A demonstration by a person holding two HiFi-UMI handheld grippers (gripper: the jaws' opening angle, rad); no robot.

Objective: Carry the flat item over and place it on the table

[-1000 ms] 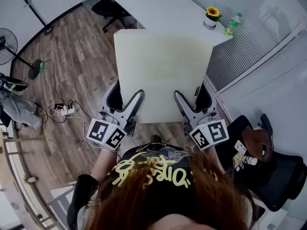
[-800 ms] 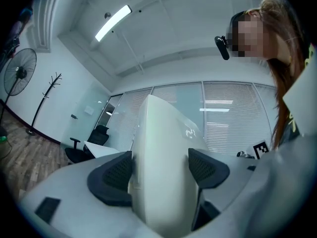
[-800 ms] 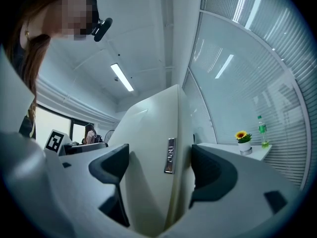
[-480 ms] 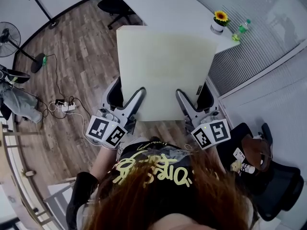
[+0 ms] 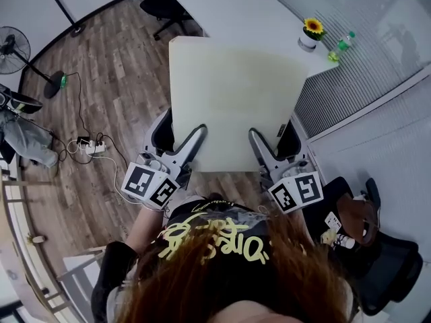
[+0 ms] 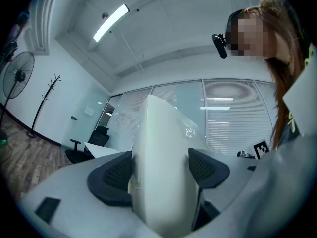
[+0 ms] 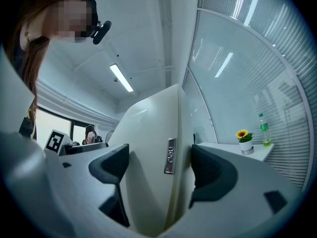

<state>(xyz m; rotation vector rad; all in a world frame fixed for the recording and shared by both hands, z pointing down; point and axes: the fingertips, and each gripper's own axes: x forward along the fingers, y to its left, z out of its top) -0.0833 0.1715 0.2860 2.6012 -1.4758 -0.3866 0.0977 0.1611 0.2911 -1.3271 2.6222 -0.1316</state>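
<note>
The flat item is a cream-white board, held level in front of the person, its far edge over the near end of the white table. My left gripper is shut on the board's near left edge, one jaw above and one below. My right gripper is shut on the near right edge in the same way. In the left gripper view the board stands edge-on between the dark pads. In the right gripper view the board fills the gap, with a small metal label on its edge.
A potted sunflower and a green bottle stand at the table's right corner. A black office chair sits at the table's left, another at lower right. A fan and a power strip are on the wooden floor at left. Glass walls run along the right.
The board and both grippers have edged slightly forward and right toward the table. Both grips on the board are unchanged.
</note>
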